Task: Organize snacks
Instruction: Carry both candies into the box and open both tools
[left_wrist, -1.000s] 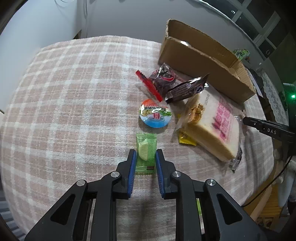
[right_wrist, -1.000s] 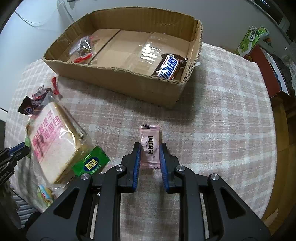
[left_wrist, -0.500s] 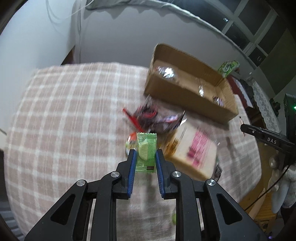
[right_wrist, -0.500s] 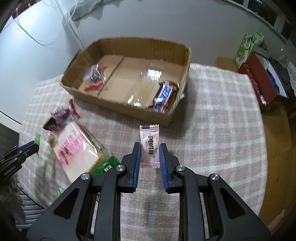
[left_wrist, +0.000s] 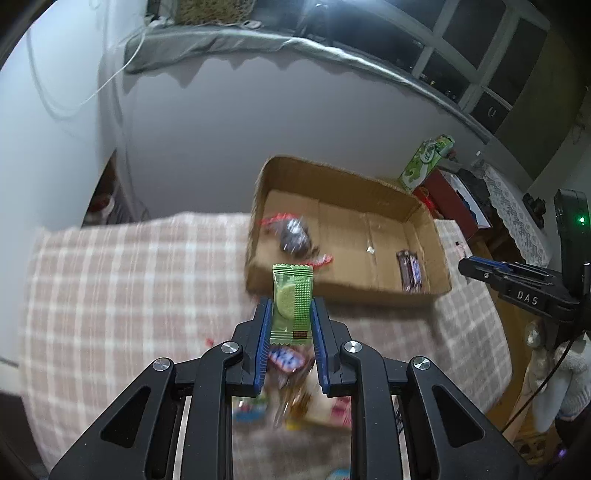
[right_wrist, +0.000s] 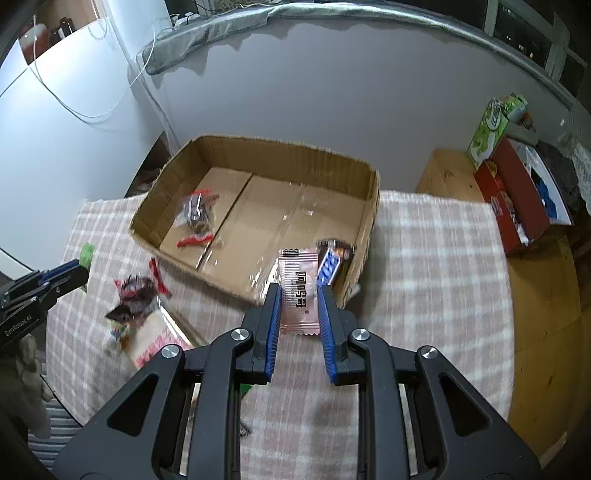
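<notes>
- I am gripping a green packet in my left gripper and a pink packet in my right gripper; both pairs of jaws are clamped on the wrappers.
- I am holding both in the air, short of the cardboard box sitting at the far edge of the table.
- The box is already holding a dark candy bag near its left end and a chocolate bar at its right end.
- A bread pack and loose sweets are still waiting near the table's left edge, so I judge the job about half done.
- A second ago both packets were lying on the cloth; now I am carrying them, lifted, toward the box.
</notes>
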